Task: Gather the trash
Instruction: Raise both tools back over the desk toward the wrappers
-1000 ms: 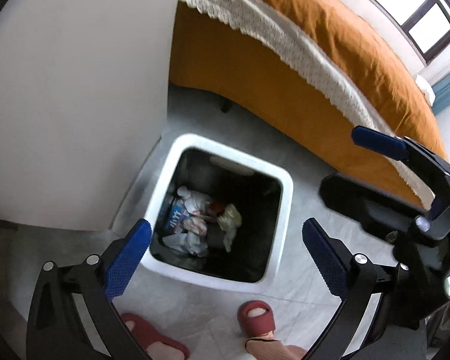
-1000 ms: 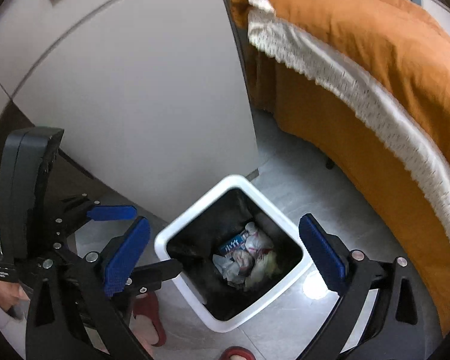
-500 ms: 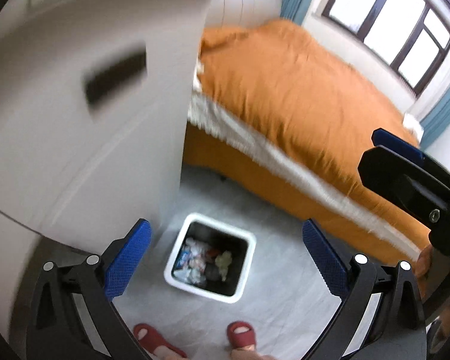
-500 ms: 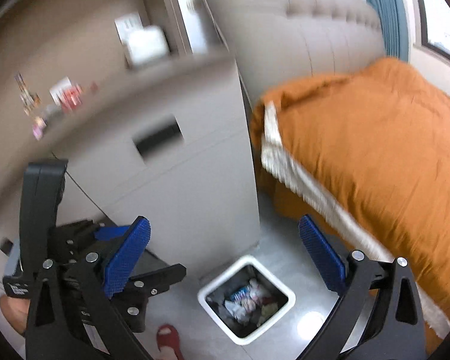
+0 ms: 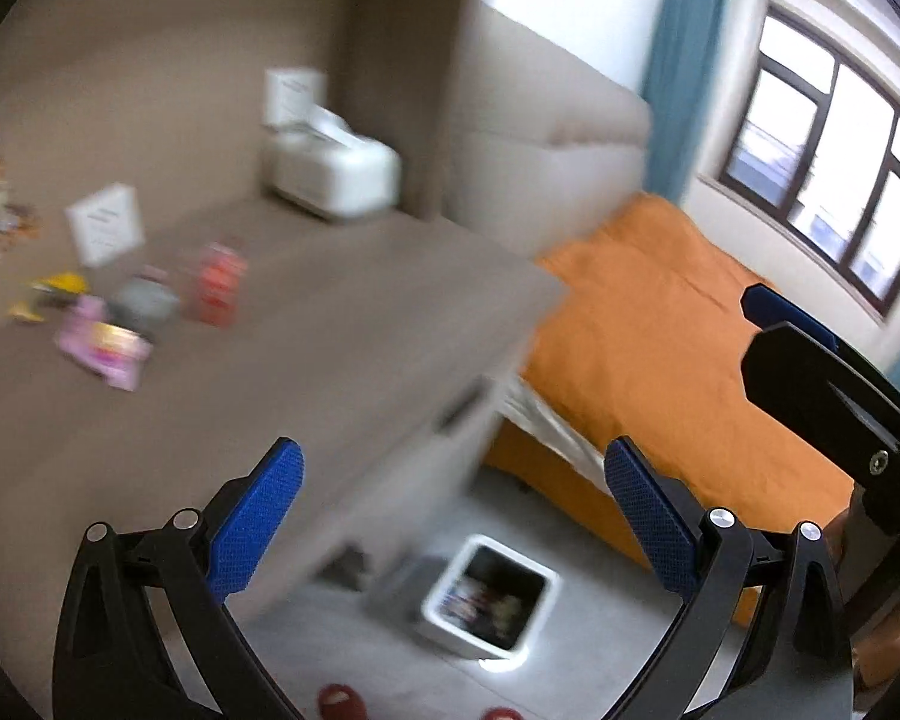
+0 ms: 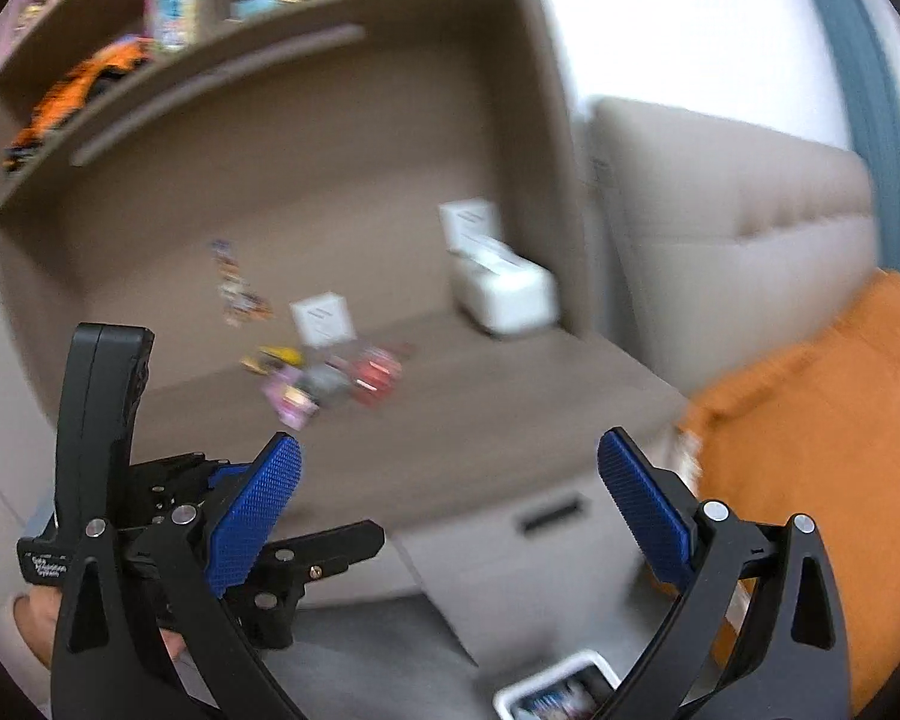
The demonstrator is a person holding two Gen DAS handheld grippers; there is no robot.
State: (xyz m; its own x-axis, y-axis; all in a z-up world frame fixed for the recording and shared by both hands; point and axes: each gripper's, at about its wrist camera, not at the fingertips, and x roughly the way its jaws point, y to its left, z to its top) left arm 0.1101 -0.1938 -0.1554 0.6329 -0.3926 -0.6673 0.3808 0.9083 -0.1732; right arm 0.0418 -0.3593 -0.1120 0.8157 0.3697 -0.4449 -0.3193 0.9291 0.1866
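Several pieces of trash lie on the brown desk top (image 5: 342,324): a pink wrapper (image 5: 99,348), a grey crumpled piece (image 5: 144,300), a red packet (image 5: 219,282) and a yellow wrapper (image 5: 54,291). The right wrist view shows the same pile (image 6: 324,381), blurred. A white bin (image 5: 489,600) with trash inside stands on the floor below the desk; its rim shows in the right wrist view (image 6: 561,690). My left gripper (image 5: 453,516) is open and empty, above the desk edge. My right gripper (image 6: 450,510) is open and empty, facing the desk.
A white tissue box (image 5: 330,171) and a white card (image 5: 105,225) stand on the desk. A shelf (image 6: 228,54) with items hangs above. An orange bed (image 5: 660,324) lies to the right. Red slippers (image 5: 342,702) show on the floor.
Both grippers have risen and tilted up from over the bin to desk height. The bin has dropped to the bottom of both views; the desk top and trash have come into view.
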